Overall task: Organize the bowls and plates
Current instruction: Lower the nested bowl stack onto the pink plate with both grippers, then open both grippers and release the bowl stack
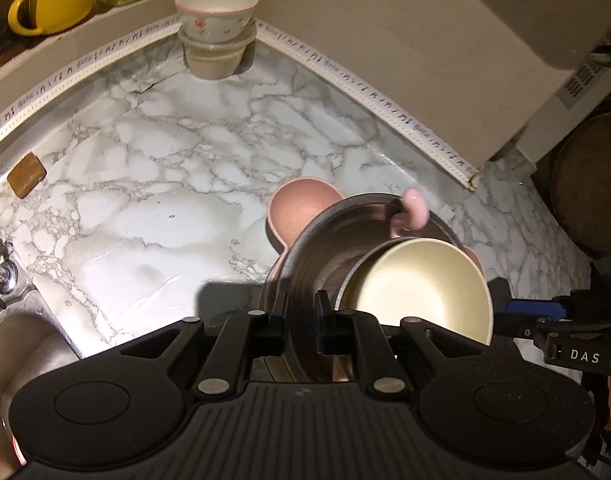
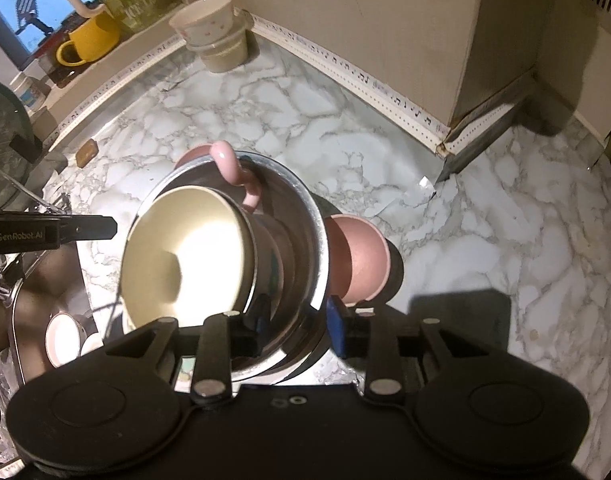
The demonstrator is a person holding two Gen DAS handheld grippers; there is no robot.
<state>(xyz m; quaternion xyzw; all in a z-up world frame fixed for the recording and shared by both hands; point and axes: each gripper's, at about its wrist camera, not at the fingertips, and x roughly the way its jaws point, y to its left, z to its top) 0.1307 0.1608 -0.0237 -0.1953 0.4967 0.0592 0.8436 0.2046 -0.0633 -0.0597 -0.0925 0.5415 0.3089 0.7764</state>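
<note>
Left wrist view: left gripper point(image 1: 301, 322) pinching the rim of a steel bowl point(image 1: 317, 248) above the marble counter point(image 1: 165, 184) — a cream bowl point(image 1: 417, 288) and pink mug point(image 1: 409, 216) nested inside, a pink bowl point(image 1: 297, 212) beneath. Right gripper point(image 2: 297, 322) — jaws spread astride the opposite rim, contact unclear. Two stacked bowls point(image 1: 216, 32) in the far corner.

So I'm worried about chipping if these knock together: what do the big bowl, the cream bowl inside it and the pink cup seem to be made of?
The big bowl looks like polished stainless steel: mirror reflections, thin bright rim. The cream bowl has a matte, even surface, possibly melamine or matte ceramic. The pink cup is glossy with sharp highlights, probably glazed ceramic.
</note>
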